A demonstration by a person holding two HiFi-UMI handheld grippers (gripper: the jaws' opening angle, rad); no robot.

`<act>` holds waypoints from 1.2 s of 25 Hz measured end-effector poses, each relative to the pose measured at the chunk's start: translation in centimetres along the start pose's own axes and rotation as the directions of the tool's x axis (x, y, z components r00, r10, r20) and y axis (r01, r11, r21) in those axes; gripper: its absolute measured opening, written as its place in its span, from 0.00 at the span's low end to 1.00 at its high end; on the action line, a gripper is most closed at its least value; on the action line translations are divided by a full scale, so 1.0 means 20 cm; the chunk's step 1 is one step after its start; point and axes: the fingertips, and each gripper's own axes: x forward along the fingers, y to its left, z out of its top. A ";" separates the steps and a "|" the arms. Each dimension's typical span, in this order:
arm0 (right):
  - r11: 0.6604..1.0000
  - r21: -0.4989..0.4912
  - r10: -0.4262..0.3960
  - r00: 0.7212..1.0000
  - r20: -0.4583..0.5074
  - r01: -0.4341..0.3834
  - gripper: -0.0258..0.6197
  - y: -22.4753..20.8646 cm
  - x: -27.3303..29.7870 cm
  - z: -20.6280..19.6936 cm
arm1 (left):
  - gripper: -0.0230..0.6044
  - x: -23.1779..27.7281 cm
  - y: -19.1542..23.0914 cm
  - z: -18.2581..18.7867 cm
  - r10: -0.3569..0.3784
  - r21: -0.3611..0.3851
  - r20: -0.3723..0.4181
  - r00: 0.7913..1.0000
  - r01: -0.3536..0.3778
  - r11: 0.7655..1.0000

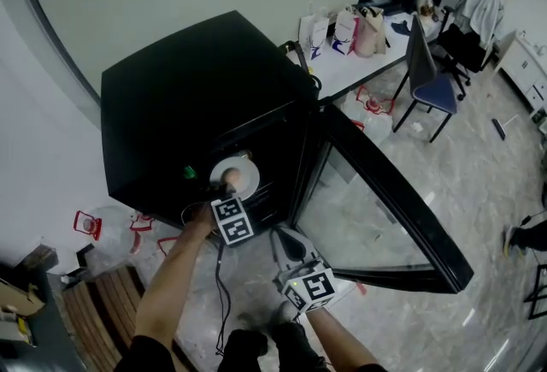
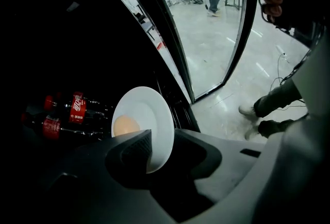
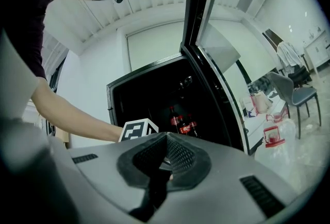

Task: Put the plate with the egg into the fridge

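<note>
Left tool [image 2: 154, 158] is reaching into the fridge [image 1: 192, 97], jaws standing apart around the rim of the plate [image 2: 152, 115], pads apparently not pressing on it. The plate is carrying the egg [image 2: 126, 126] inside the fridge near cola bottles [image 2: 76, 109], probably resting on a shelf, ready to be let go. Right tool [image 3: 164, 156] is hanging outside by the open door [image 1: 385, 216], jaws together, empty, not needed for this step.

Grey left tongs [image 2: 161, 140] and right tongs [image 3: 165, 140], black ribbed pads [image 2: 136, 148], black-and-white marker cubes [image 1: 232, 219], dark short sleeves [image 1: 147, 355].
</note>
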 end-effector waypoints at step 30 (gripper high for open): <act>0.991 -0.105 0.083 0.997 0.006 -0.082 0.05 0.55 -0.20 0.79 | 0.05 -1.89 -0.03 0.16 0.614 -0.793 0.497 0.613 0.035 0.608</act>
